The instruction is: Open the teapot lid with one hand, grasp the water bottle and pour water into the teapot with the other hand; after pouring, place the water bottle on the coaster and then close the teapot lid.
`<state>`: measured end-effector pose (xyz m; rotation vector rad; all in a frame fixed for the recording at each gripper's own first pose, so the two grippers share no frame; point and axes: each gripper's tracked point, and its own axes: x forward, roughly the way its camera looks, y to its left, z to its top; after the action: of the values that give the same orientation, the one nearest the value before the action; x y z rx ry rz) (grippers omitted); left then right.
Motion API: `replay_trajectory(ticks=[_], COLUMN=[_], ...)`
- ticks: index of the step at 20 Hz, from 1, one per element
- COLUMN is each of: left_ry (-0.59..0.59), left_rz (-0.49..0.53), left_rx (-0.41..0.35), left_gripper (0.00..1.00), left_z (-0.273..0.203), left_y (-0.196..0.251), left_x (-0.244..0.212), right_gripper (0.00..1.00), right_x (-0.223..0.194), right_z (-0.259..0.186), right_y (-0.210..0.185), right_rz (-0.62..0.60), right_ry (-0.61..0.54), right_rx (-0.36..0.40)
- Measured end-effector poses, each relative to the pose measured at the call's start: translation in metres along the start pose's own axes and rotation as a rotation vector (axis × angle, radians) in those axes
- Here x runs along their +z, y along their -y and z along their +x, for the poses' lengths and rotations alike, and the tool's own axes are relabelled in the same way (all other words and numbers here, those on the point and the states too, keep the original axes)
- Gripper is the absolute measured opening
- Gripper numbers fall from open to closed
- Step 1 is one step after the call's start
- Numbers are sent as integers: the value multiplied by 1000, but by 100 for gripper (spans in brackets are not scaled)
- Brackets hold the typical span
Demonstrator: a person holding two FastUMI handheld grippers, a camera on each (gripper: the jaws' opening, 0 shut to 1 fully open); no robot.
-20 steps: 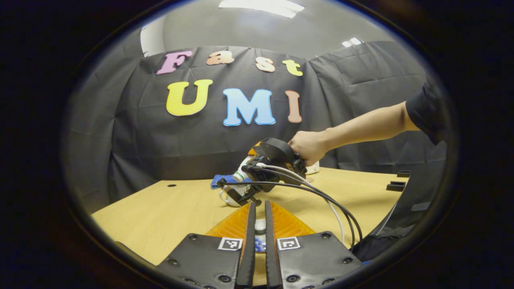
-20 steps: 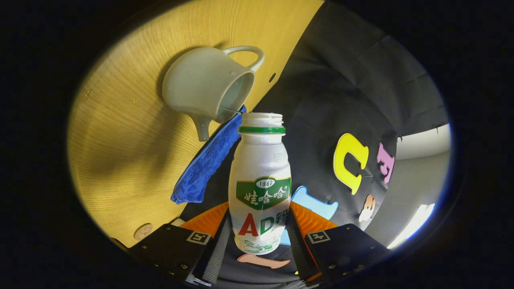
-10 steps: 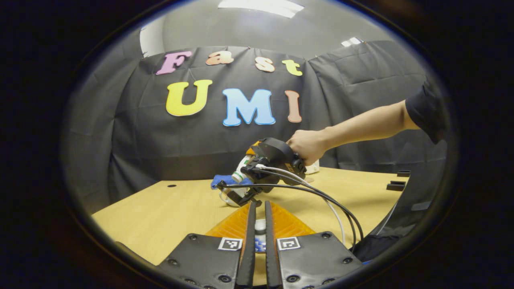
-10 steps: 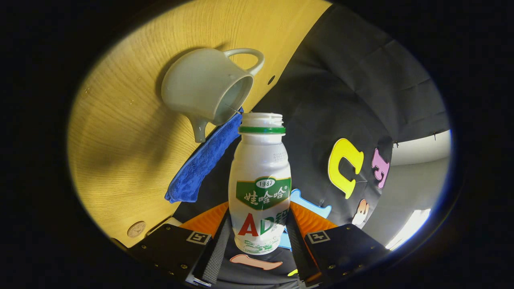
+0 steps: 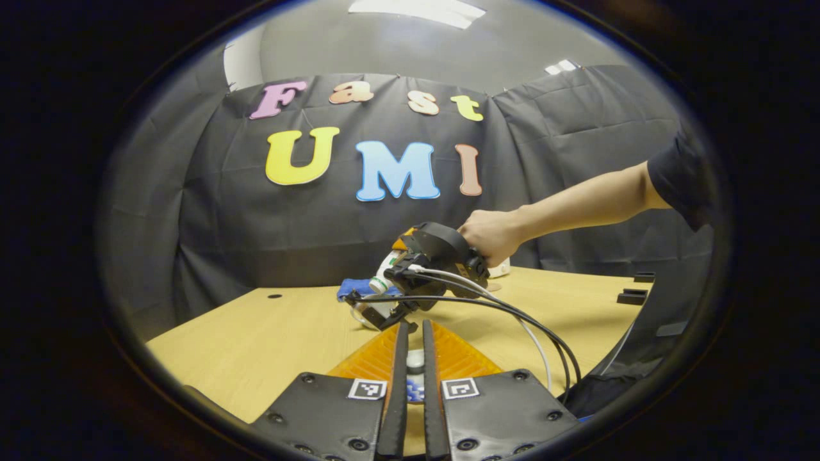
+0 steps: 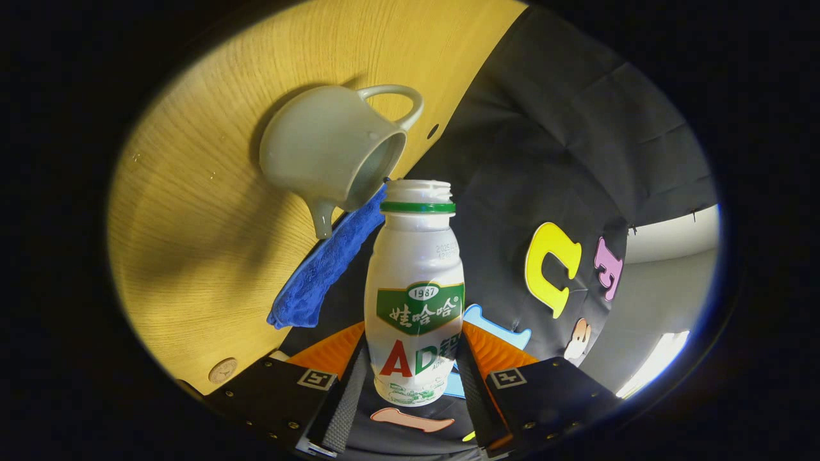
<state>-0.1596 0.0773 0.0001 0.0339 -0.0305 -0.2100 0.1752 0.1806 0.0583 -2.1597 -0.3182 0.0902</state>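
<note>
In the left gripper view, the right gripper (image 5: 384, 314) is covering most of the teapot (image 5: 366, 318) and water bottle (image 5: 385, 274); the lid (image 5: 416, 360), perhaps, is peeking between close fingers.

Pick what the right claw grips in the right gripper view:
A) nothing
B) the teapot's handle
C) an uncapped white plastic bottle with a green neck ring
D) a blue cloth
C: the uncapped white plastic bottle with a green neck ring sits clamped in the right claw, mouth toward the pale ceramic teapot.
</note>
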Motion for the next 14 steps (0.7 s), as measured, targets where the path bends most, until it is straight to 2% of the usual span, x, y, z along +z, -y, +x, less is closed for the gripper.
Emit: replay_trajectory(ticks=[3,14], left_ry=[-2,-13], left_rz=[3,-29], left_rx=[0,10], left_gripper=[22,22], left_z=[1,2], left_y=[1,-6], left_x=[0,-7], right_gripper=[72,72], right_x=[-2,-12], right_z=[1,-1], right_y=[-6,-30], right_rz=[37,424], right_ry=[-9,-30], right_rx=[20,107])
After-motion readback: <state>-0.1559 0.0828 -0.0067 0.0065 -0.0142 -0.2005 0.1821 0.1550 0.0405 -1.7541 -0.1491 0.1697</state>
